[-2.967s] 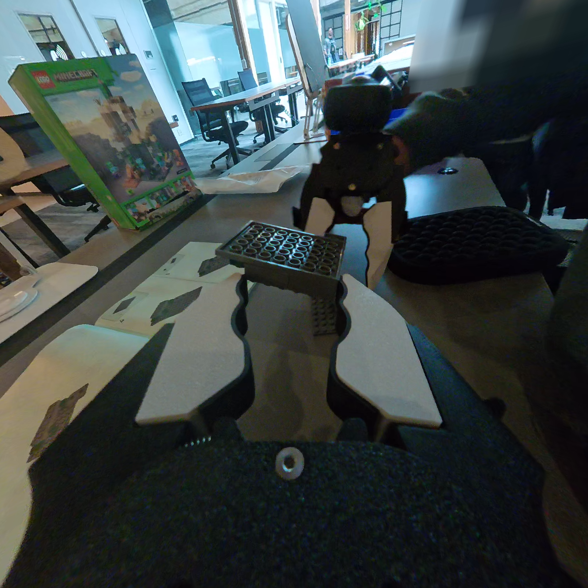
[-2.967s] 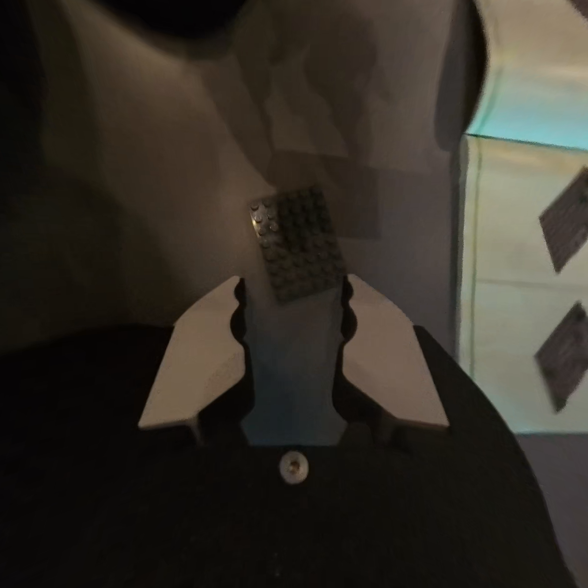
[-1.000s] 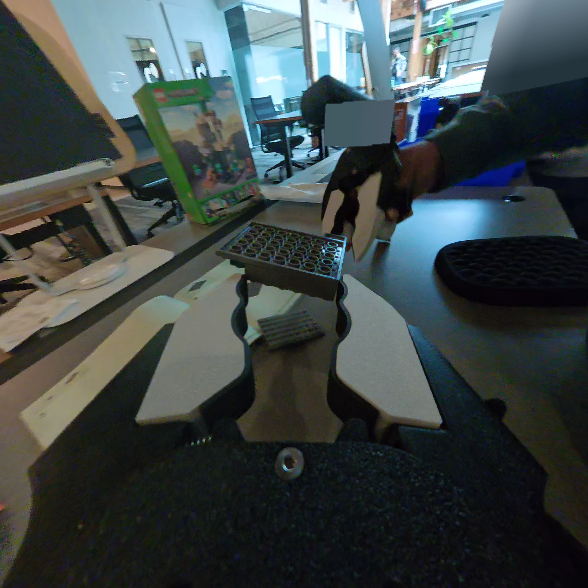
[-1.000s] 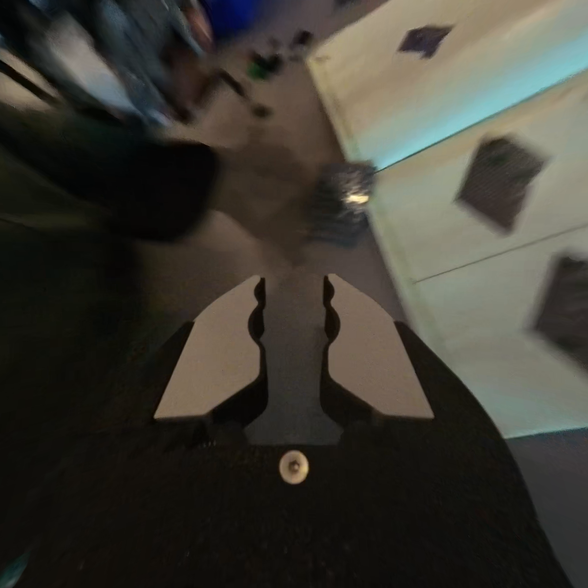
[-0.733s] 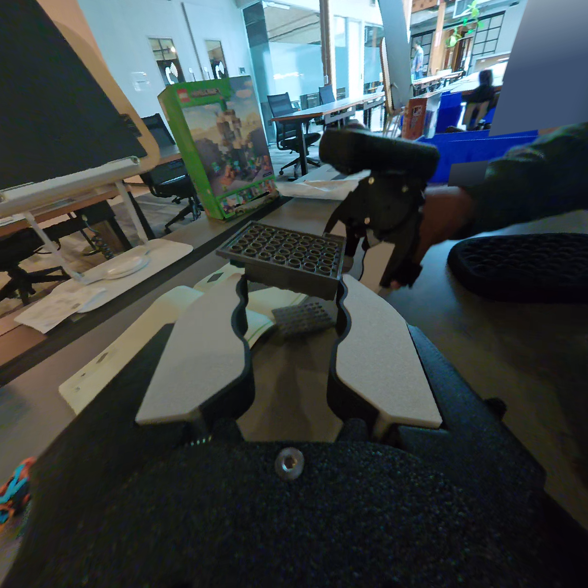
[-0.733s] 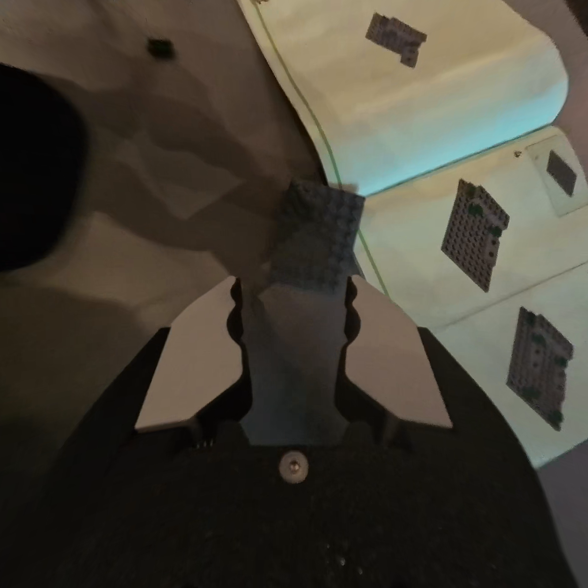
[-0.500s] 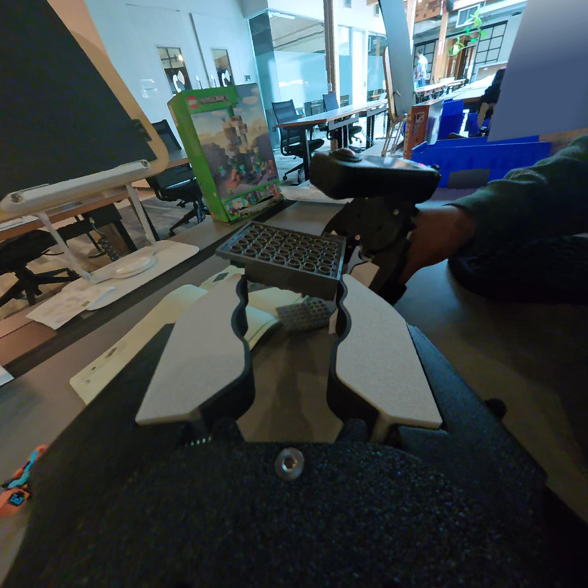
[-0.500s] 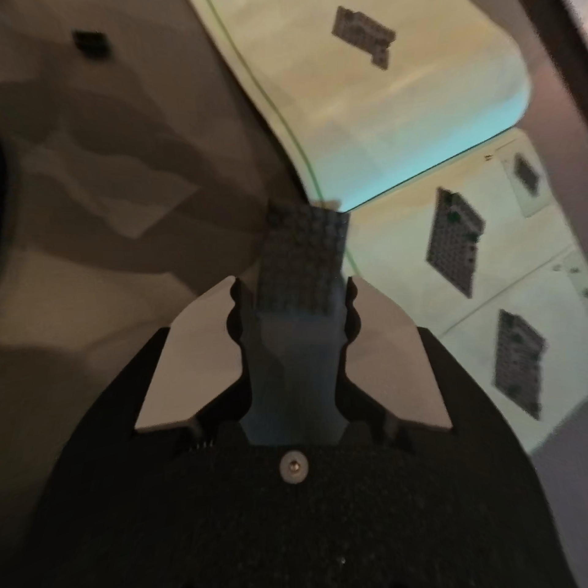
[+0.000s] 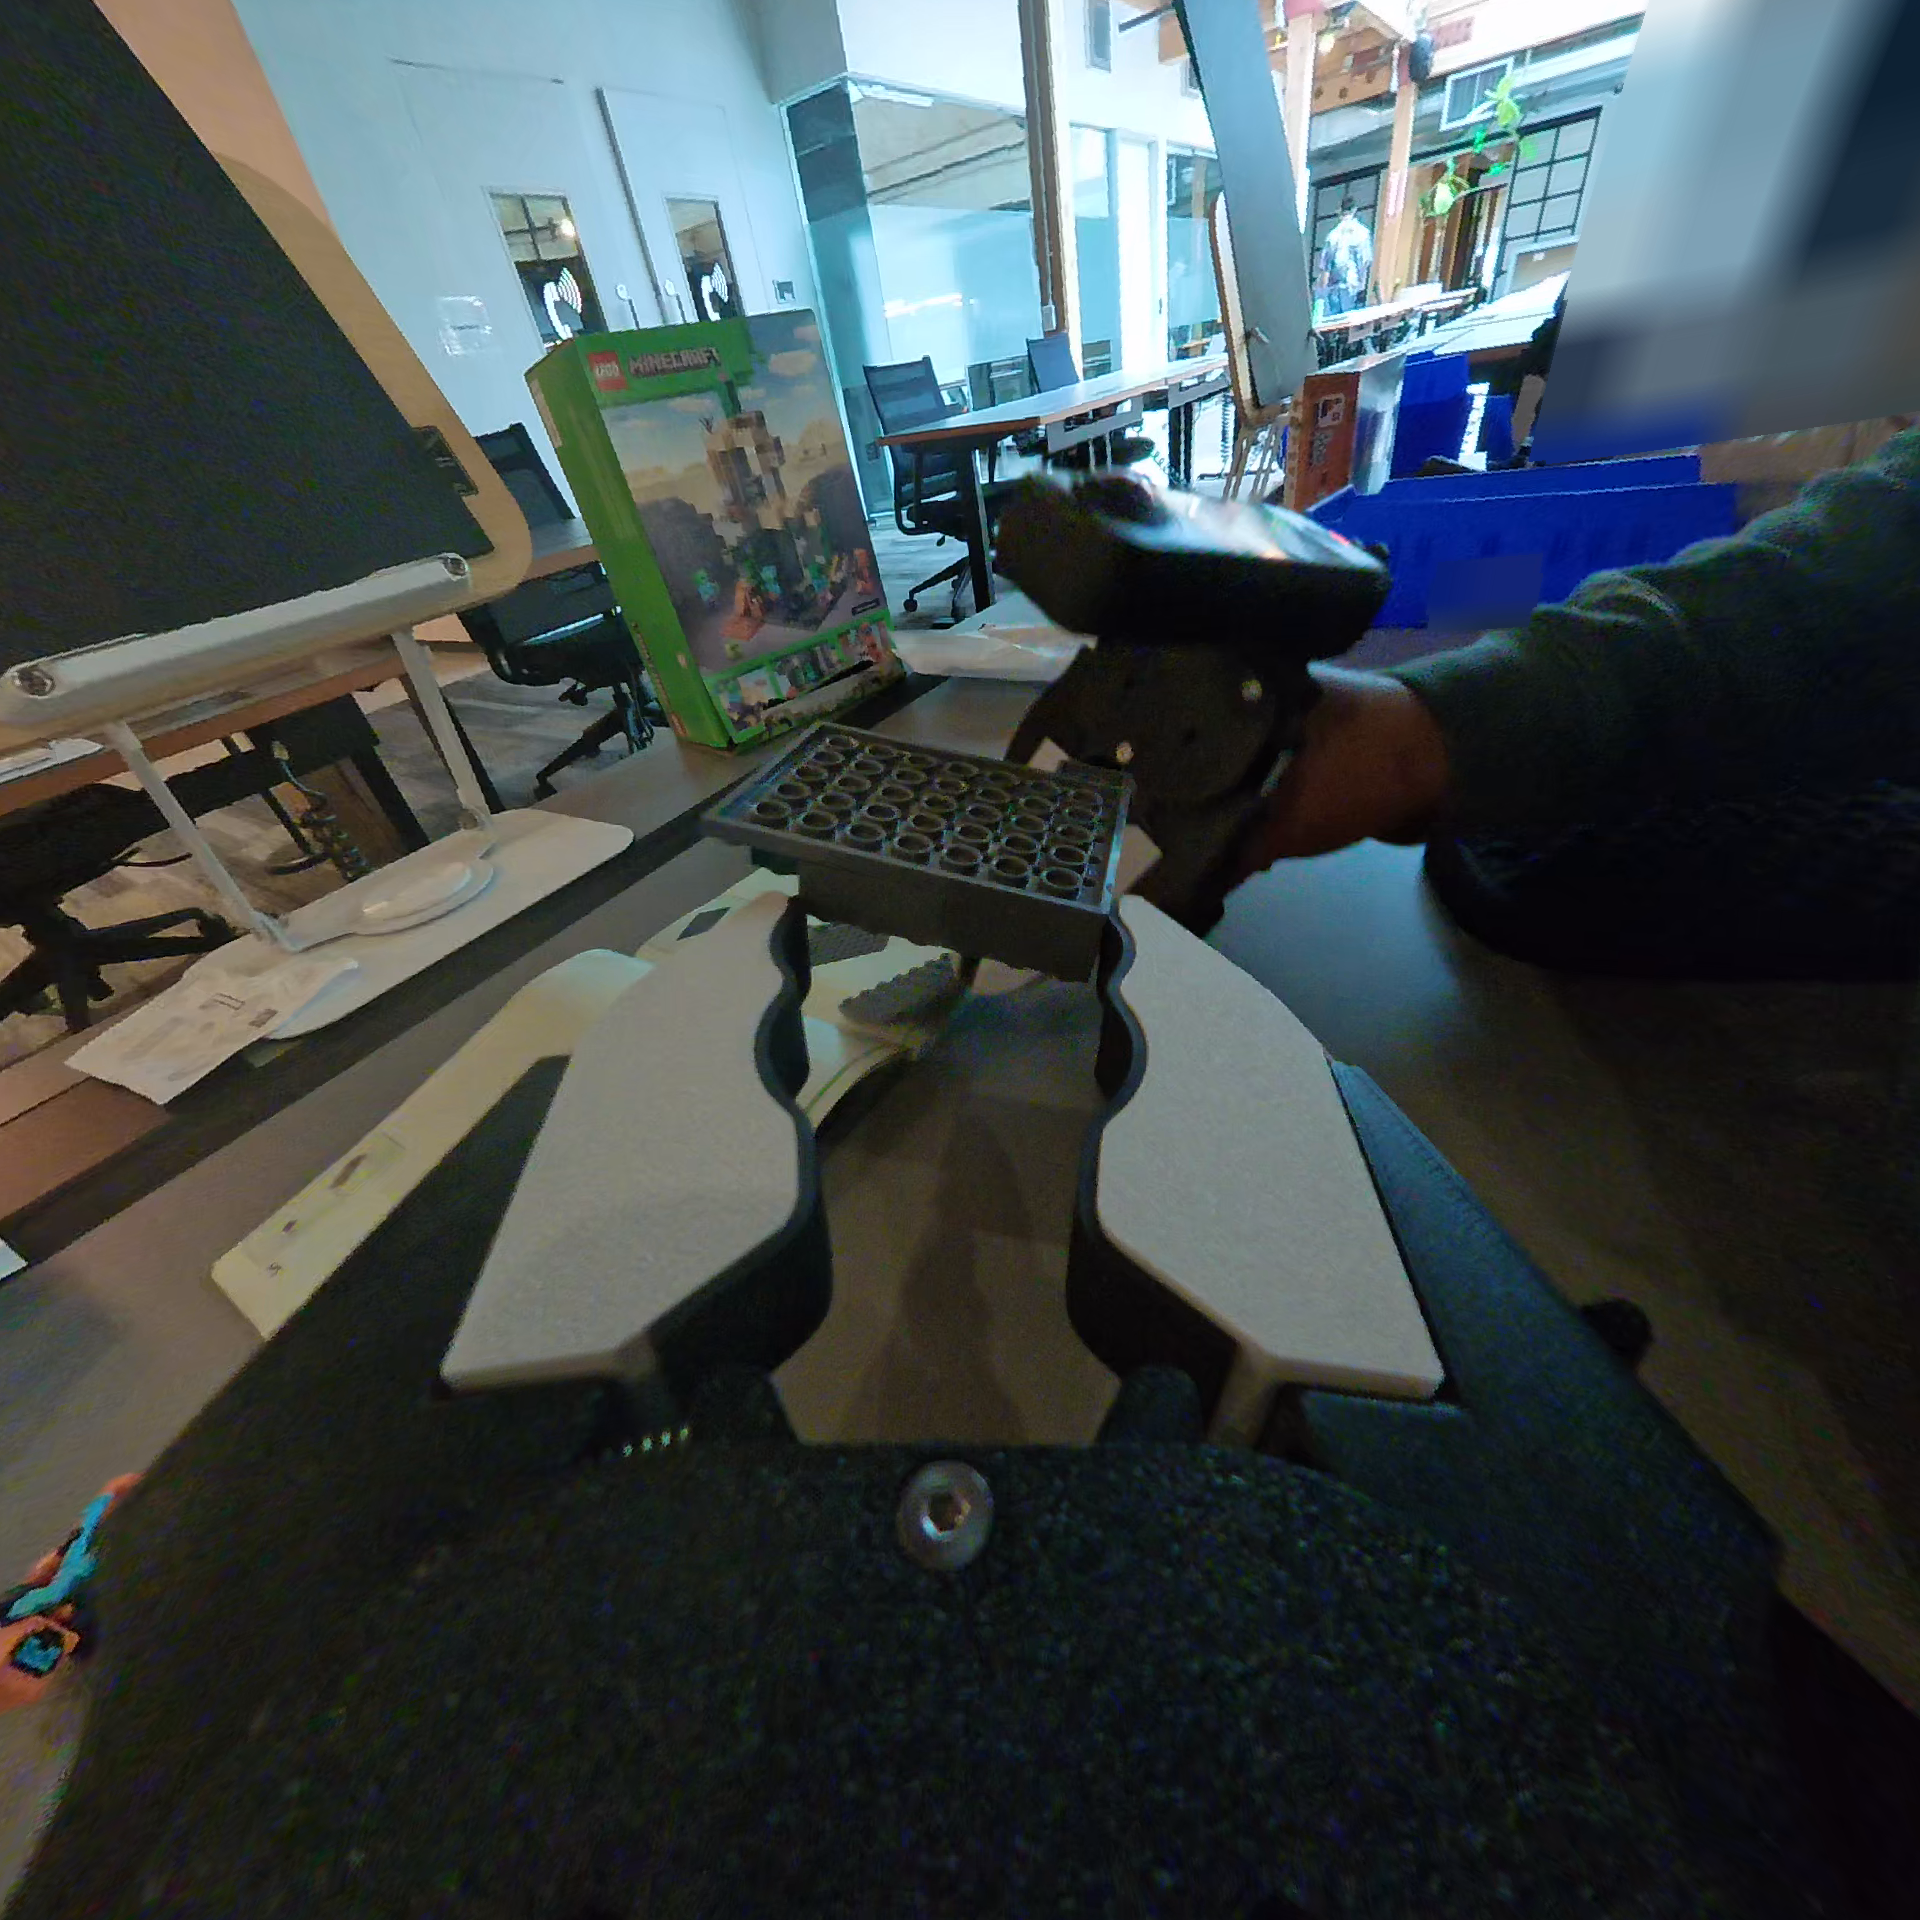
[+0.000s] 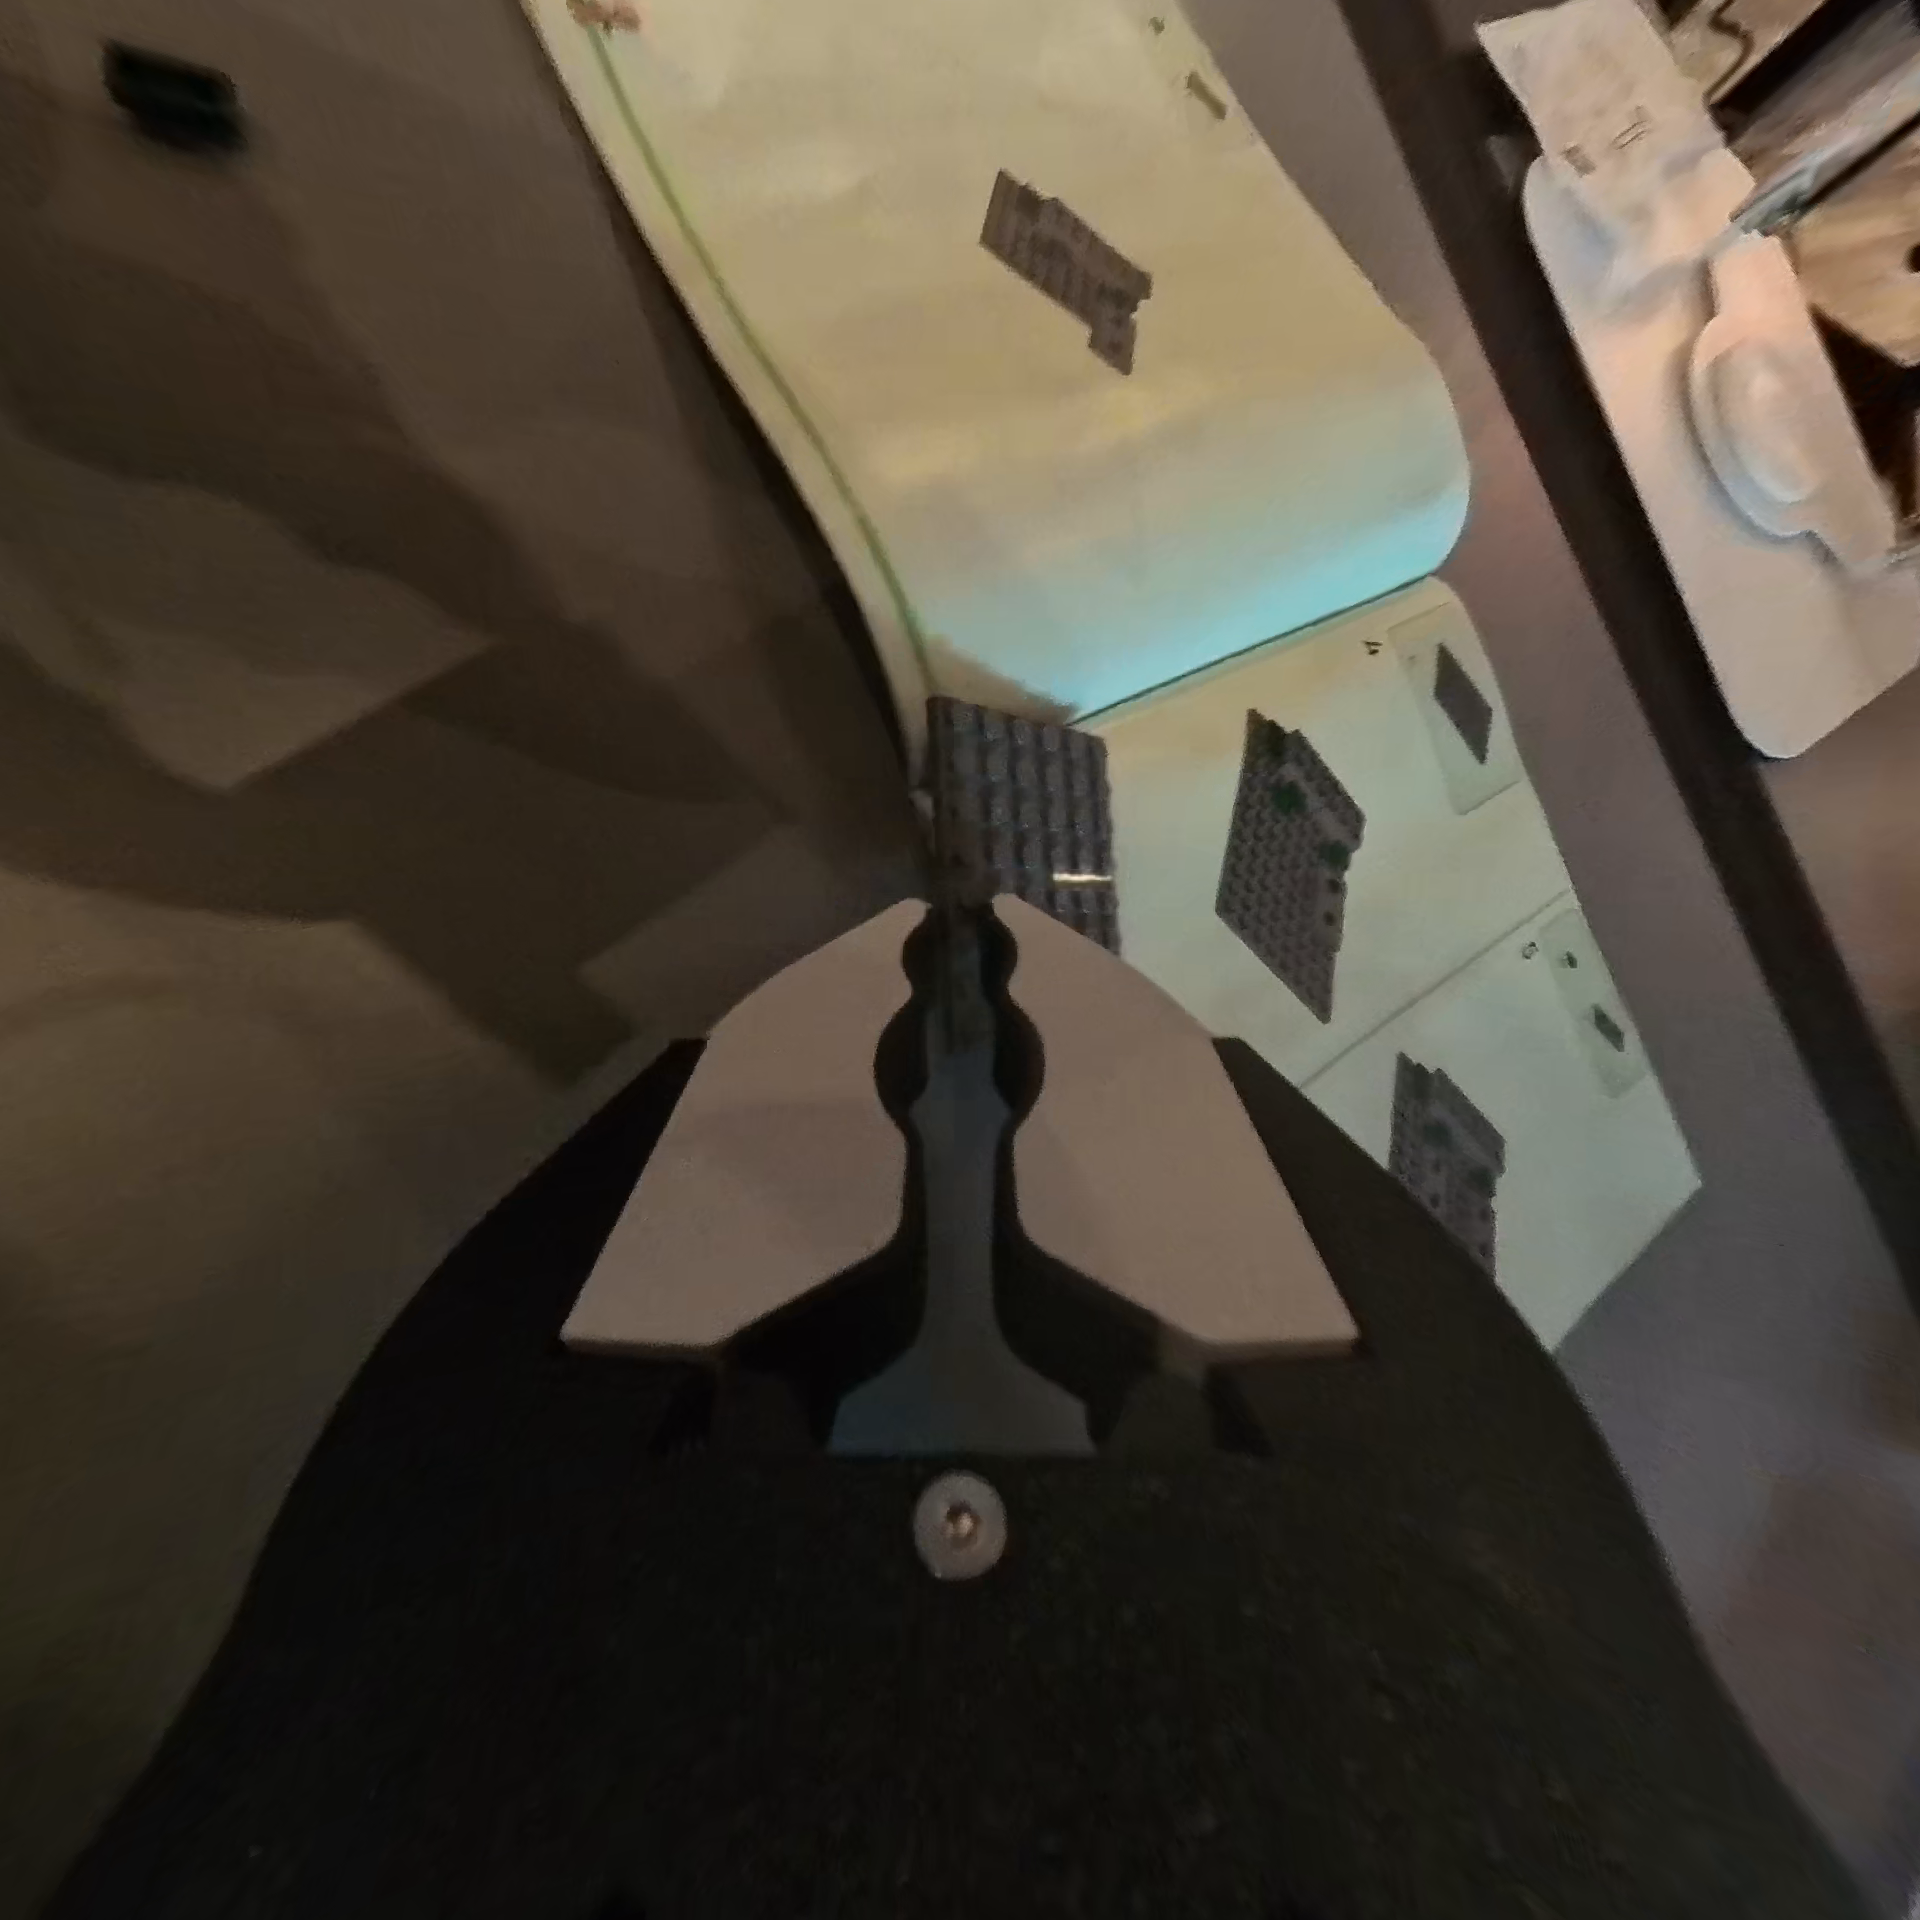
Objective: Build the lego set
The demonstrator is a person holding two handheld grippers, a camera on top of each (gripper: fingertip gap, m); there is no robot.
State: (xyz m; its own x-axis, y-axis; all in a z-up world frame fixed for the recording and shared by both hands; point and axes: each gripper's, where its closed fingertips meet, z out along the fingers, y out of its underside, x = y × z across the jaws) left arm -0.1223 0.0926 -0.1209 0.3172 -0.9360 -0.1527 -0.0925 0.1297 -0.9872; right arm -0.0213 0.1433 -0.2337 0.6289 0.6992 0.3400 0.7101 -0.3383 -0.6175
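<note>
My left gripper is shut on a dark grey studded plate, held flat above the table with its underside up. My right gripper is shut on the edge of a small dark grey plate at the edge of the open instruction booklet. In the left wrist view the right gripper, held by a hand, reaches down behind the held plate, which hides its fingertips. The small plate shows below it, tilted at the booklet.
A green set box stands at the back of the table. A tablet on a white stand is at the left; its base shows in the right wrist view. A small dark piece lies on the table. A sleeved arm crosses the right side. The gap from one gripper's tips to the other's is roughly 15 cm.
My right gripper was open around the small plate and has closed on its edge, tilting it. My left gripper still holds the large plate; its view has swung a little.
</note>
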